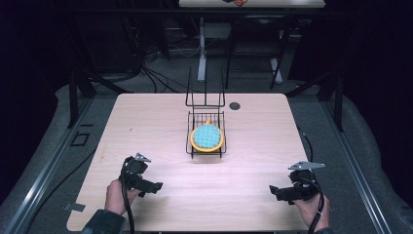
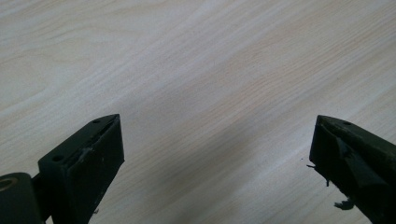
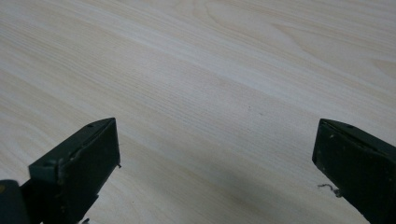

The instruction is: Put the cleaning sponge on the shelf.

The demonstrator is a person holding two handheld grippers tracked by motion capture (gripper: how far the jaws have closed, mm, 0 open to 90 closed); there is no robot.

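blue-orange disc in wire basket lies well beyond both empty, wide-spread grippers, left gripper, right gripper.

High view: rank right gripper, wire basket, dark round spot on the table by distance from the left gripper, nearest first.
1. wire basket, ahead and to the right of the left gripper, mid-table.
2. dark round spot, beyond the basket, near the table's far edge.
3. right gripper, across the near side; close to the spot's distance, a tentative call.
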